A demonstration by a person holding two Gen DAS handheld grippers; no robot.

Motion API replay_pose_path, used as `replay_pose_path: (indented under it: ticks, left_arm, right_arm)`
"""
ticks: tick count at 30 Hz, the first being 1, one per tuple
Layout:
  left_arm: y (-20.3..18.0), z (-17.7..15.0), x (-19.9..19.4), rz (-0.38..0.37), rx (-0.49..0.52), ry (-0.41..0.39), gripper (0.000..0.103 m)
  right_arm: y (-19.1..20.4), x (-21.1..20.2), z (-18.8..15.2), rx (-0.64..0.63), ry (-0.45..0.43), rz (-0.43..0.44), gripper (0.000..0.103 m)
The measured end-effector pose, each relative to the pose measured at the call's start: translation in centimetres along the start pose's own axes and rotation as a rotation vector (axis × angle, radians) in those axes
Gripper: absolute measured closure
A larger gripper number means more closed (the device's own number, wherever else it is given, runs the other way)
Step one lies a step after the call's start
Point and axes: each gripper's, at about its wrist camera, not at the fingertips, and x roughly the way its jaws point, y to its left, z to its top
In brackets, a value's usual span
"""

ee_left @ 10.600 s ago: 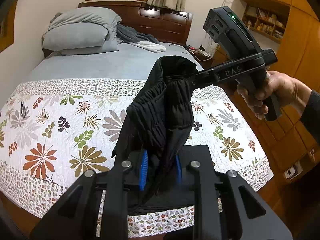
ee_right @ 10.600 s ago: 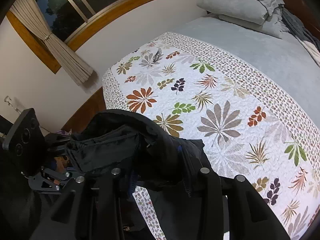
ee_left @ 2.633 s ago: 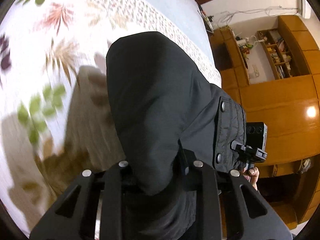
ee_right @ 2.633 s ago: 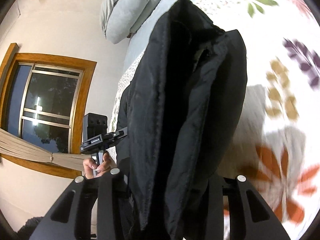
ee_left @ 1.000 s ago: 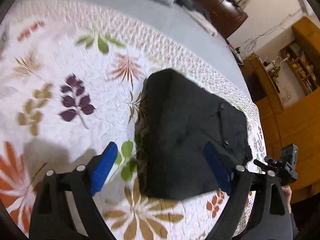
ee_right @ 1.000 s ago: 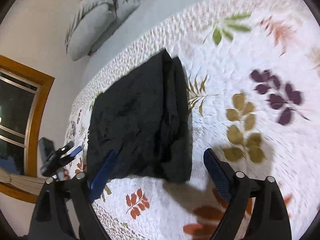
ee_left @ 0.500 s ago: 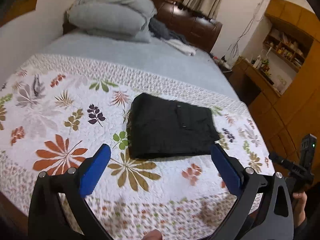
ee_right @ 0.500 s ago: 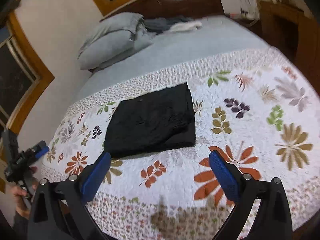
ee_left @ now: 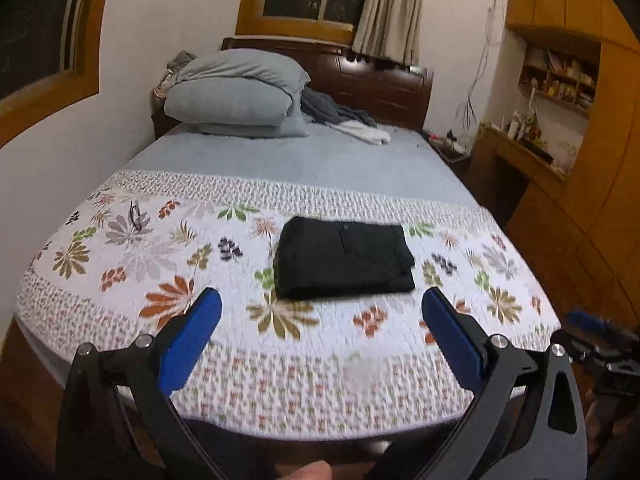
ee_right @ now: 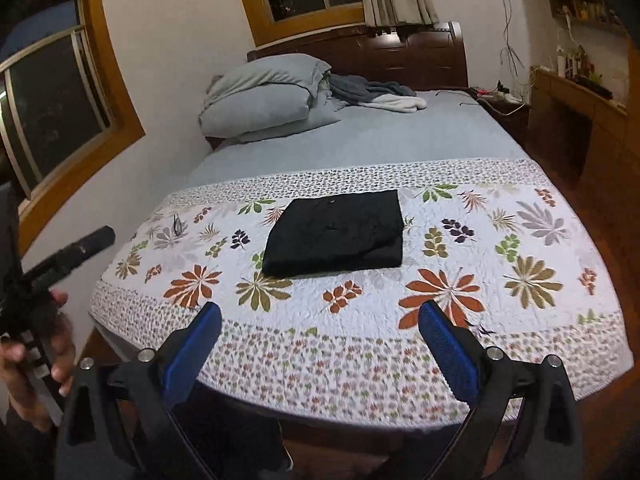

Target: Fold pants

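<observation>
The black pants (ee_left: 344, 255) lie folded into a flat rectangle on the floral quilt (ee_left: 168, 264), near the quilt's middle and well short of the grey pillows (ee_left: 236, 92) at the headboard. The left gripper (ee_left: 320, 320) hangs off the quilt's foot edge, jaws spread wide and empty. The right gripper (ee_right: 318, 330) hangs likewise off that edge, jaws released, gripping nothing, well apart from the pants
</observation>
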Motion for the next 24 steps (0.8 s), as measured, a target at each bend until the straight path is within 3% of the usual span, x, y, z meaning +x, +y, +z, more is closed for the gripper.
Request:
replay_pose_path:
  ticks: [8, 15, 24]
  left_arm:
    - [-1.0, -2.1, -4.5, 0.038, -0.015, 0.011, 0.003]
    - [-2.7, -2.5, -7.9, 0.072, 0.036, 0.002, 0.003]
    - [-3.7, -3.2, -9.2, 0.127, 0.033, 0.043, 0.003]
  right_arm:
    - [2.9, -5.0, 0.0, -0.031, -0.067, -0.048, 0.004]
    - [4.3, -6.6, 0.2, -0.021, -0.029, -0.014, 0.004]
    - [4.8, -7.4, -0.3, -0.029, -0.001, -0.073, 0.004]
